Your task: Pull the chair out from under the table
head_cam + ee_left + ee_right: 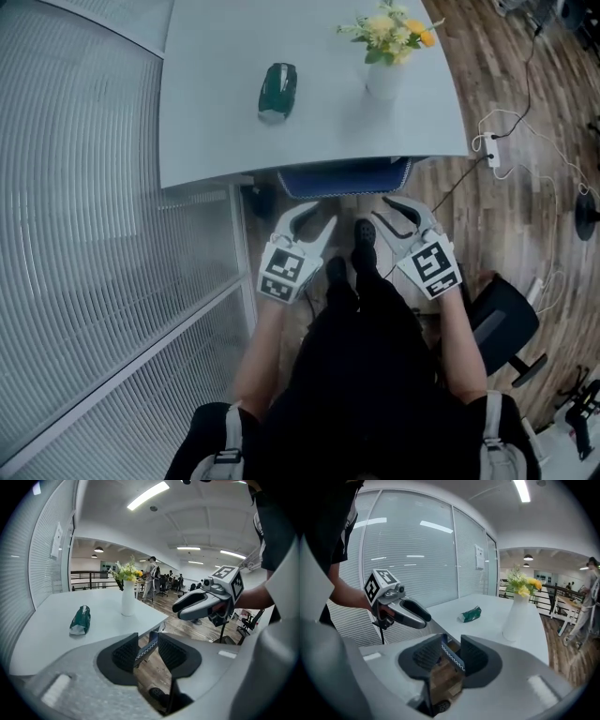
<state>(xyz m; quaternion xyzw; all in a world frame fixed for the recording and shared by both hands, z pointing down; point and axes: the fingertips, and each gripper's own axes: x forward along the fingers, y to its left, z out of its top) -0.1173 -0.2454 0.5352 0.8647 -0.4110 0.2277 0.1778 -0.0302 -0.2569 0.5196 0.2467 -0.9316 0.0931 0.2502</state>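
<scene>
The left gripper [314,223] and the right gripper [389,214] both hold their jaws apart, clamped on nothing; along each pair of jaws the top edge of the chair [342,176] shows in the gap, just ahead of the tips and free of the pads. The chair is blue, with white zigzag stitching along its edge; it sits tucked under the white table [216,122], only the top of its back showing past the table's near edge.

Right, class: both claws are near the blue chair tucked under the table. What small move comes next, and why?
Probably ease the left claw and right claw forward onto the top edge of the chair. It is tucked under the table; both claws stand open, short of it, its blue edge showing through each gap, ungripped.
</scene>
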